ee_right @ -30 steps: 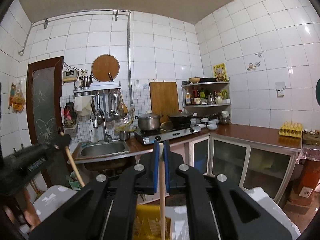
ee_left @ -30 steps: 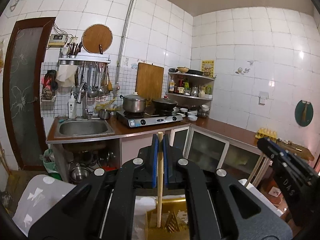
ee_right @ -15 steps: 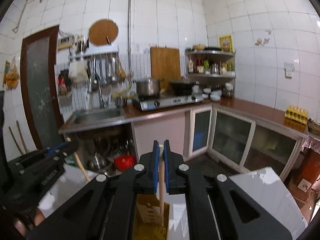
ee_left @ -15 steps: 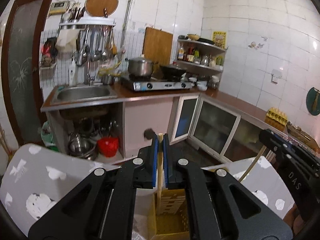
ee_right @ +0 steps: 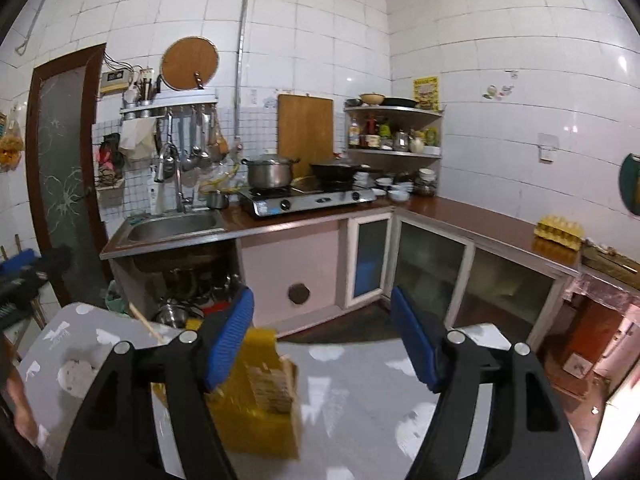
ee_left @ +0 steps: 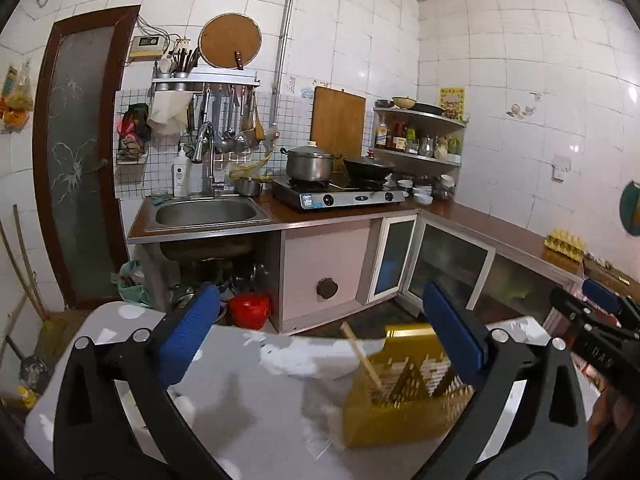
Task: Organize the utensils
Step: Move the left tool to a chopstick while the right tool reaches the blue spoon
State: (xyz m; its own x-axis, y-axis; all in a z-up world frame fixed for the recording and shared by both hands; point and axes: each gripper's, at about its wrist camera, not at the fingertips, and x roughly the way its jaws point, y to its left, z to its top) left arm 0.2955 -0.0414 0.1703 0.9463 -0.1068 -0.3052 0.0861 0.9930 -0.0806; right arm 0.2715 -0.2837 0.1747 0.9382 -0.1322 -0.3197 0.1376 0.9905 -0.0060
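Presently: left hand-held gripper (ee_left: 320, 334), tilted slightly downward over the grey white-patched surface (ee_left: 248, 412); jaws opening, spread wide, nothing between the blue pads (ee_left: 188, 336). Right hand-held gripper (ee_right: 322, 340), same shallow downward tilt; jaws opening, moderately wide, nothing between them. Writing: partial white letters on the right gripper's body in the left view, not legible as a word. Yellow slotted holder (ee_left: 404, 392) stands on the surface, just ahead of the left gripper toward its right finger, and below the right gripper's left finger. One chopstick (ee_left: 362, 356) leans in the holder, tip up and left, apart from both grippers.
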